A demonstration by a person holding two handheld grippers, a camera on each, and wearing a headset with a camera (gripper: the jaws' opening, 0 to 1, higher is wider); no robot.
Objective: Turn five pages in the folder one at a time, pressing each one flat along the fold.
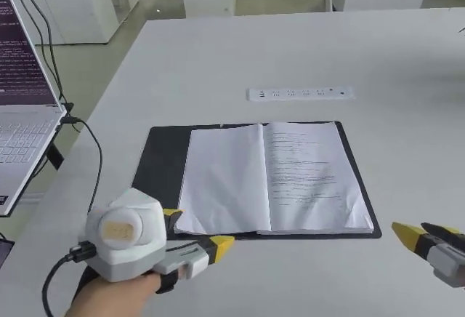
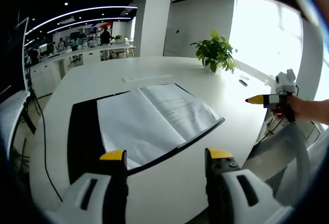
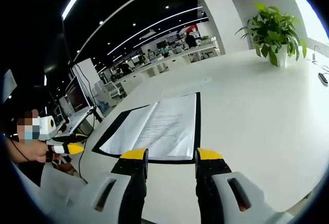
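1. Black rectangular folder (image 1: 163,164) open flat on the pale worktop (image 1: 218,55), smooth white pages (image 1: 225,179) either side of the fold.
2. Left gripper (image 2: 166,154) before its near edge, yellow-tipped jaws spread, empty.
3. Right gripper (image 3: 172,154) off its right corner, jaws parted.

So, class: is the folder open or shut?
Open: the folder lies flat on the table, pages spread either side of the fold.

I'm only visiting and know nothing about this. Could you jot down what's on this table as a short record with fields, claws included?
Folder: black, lying open on the white table
Left page: blank
Right page: printed text
Left claw: open, empty, by the near-left corner
Right claw: open, empty, off to the right
Power strip: white, beyond the far edge
Laptop: open, at the table's left side
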